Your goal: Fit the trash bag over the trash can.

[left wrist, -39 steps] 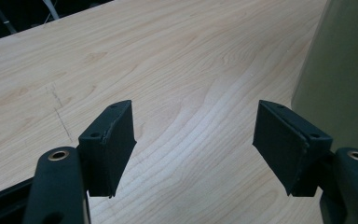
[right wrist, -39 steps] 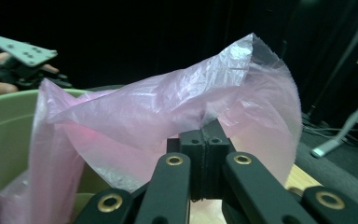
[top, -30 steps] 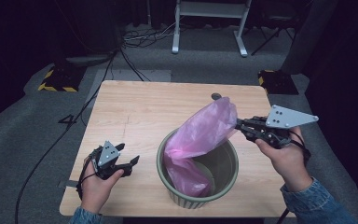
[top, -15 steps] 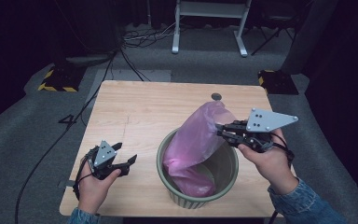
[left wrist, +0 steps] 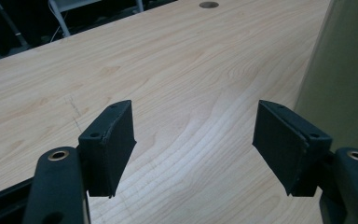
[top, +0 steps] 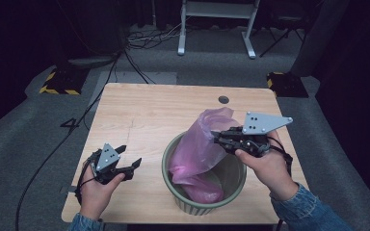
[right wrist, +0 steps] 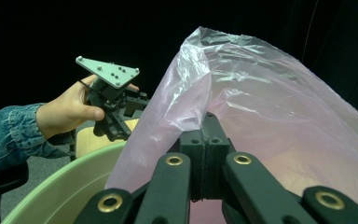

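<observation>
A pale green bin (top: 231, 179) stands on the wooden table (top: 149, 110) near its front edge, with a pink plastic bag (top: 200, 144) partly inside and rising above the rim. My right gripper (top: 218, 138) is shut on the bag's upper edge over the bin's right side; in the right gripper view the jaws meet on the bag film (right wrist: 261, 107) above the bin rim (right wrist: 65, 186). My left gripper (top: 129, 161) rests low at the table's front left, open and empty, a little left of the bin wall (left wrist: 345, 84).
A small round hole (top: 223, 99) sits in the table top at the far right. Beyond the table, on the grey floor, are cables (top: 144, 41) and a white stand (top: 217, 19). Bare wood lies across the table's far half.
My right gripper has moved left and toward the person, carrying the bag's edge over the bin. The left gripper has stayed put.
</observation>
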Motion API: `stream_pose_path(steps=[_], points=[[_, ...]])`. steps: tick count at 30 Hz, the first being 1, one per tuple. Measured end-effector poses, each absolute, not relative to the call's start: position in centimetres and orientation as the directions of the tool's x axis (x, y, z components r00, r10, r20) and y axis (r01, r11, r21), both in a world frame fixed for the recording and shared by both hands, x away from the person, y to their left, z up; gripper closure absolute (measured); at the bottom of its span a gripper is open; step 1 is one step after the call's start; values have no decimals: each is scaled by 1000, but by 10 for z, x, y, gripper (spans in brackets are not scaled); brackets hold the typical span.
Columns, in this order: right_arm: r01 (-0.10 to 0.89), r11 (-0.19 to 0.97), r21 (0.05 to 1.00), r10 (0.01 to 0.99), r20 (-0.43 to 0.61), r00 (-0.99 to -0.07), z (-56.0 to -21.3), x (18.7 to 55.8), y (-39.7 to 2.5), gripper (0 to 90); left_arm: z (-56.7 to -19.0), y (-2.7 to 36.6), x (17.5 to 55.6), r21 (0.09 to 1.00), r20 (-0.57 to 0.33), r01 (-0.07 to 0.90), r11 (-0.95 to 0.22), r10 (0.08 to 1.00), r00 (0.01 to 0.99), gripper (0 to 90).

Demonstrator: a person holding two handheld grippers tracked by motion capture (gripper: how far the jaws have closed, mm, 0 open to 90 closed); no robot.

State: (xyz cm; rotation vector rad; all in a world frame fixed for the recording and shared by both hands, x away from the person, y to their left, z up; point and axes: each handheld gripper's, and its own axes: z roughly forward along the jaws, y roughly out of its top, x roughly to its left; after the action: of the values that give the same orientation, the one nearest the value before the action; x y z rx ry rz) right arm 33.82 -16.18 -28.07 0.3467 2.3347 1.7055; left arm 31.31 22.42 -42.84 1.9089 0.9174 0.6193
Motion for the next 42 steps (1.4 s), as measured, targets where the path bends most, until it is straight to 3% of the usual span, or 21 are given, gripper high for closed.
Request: stream_pose_path(steps=[19, 32, 42], points=[[80, 364, 928, 278, -26, -960, -291, 336, -143, 900, -394, 217, 314, 892, 51, 305, -333, 746, 664, 289], [89, 379, 921, 275, -20, -961, -294, 335, -141, 900, -380, 210, 325, 922, 17, 225, -315, 614, 789, 282], [94, 388, 917, 270, -16, -963, -295, 334, -141, 900, -374, 208, 336, 957, -35, 172, -235, 491, 871, 255]])
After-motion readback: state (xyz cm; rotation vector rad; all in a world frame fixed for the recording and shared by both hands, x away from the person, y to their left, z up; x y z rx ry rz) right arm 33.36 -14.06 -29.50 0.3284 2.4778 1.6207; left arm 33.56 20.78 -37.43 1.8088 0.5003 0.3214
